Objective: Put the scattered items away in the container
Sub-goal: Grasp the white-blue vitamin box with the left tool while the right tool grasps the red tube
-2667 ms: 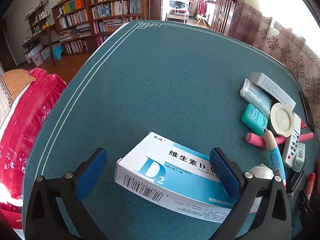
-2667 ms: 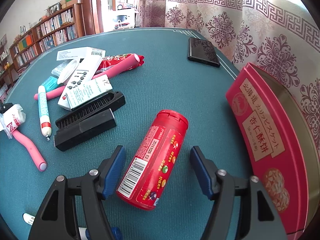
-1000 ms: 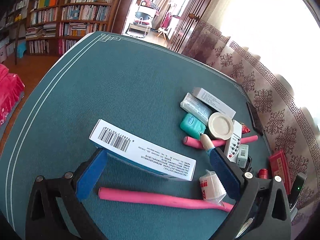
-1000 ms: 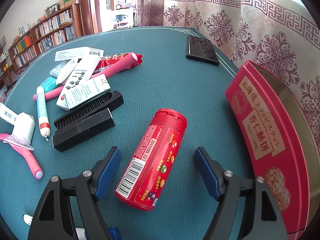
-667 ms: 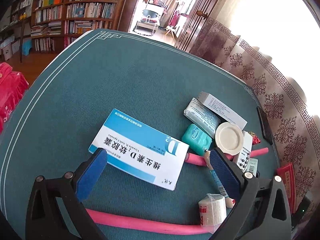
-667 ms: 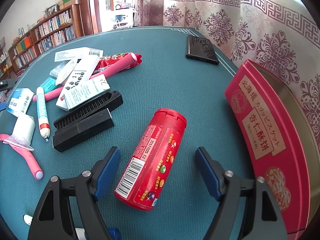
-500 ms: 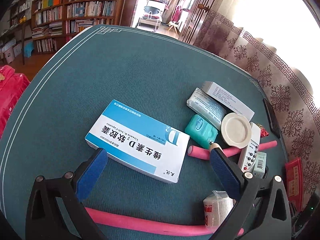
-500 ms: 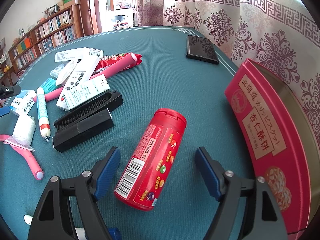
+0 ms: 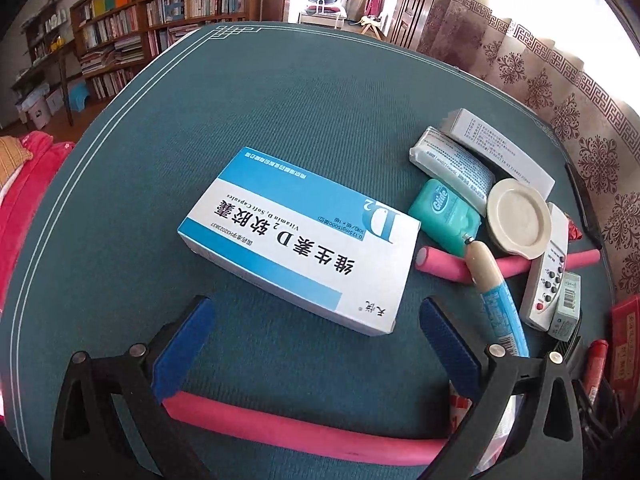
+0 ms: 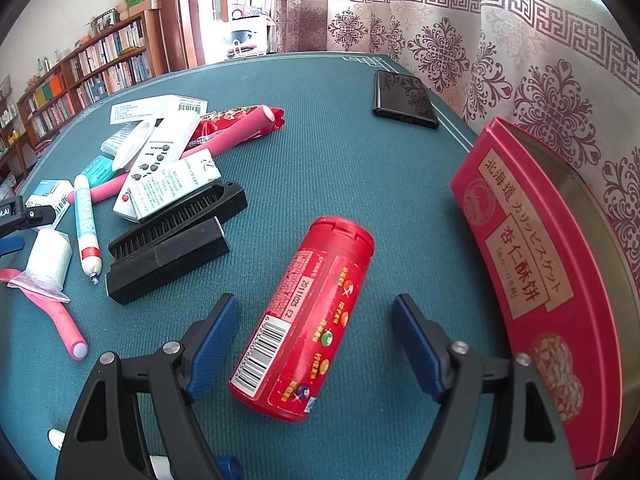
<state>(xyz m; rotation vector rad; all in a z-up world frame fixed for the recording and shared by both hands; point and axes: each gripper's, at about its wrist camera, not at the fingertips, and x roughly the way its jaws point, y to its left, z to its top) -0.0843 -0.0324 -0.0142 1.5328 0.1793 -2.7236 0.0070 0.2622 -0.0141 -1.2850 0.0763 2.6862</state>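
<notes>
A: Where do things stand around the pink biscuit tin (image 10: 520, 248)?

B: The tin lies open at the right edge of the table (image 10: 340, 152), its gold inside showing and, as far as I can see, nothing in it yet. Just left of it the red canister (image 10: 308, 320) lies on its side, cap end pointing away. The right gripper (image 10: 316, 344) hangs over it with its fingers spread wide — one blue pad on each side of the canister, neither touching, so nothing is gripped.

A: Why straddle it like that?

B: My guess is that it is lined up across the round body, so closing would pinch the sides rather than the slippery ends. It is also the item nearest the tin, a short carry.

A: And the other hand?

B: The left gripper (image 9: 316, 340) is well off from the tin, on the far side of the heap. Its fingers are wide open too and hold nothing. A long pink foam roller (image 9: 304, 428) lies across the table right under them, and the blue-and-white vitamin D box (image 9: 300, 240) lies flat just ahead, beyond the fingertips.

A: The rest of the clutter?

B: Between that box and the tin: a teal floss case (image 9: 444, 212), a white remote (image 10: 160, 156), a black brush (image 10: 176, 236), a roll of gauze (image 10: 48, 260) — all loose on the table. A dark phone (image 10: 404, 100) lies apart, behind the tin.
</notes>
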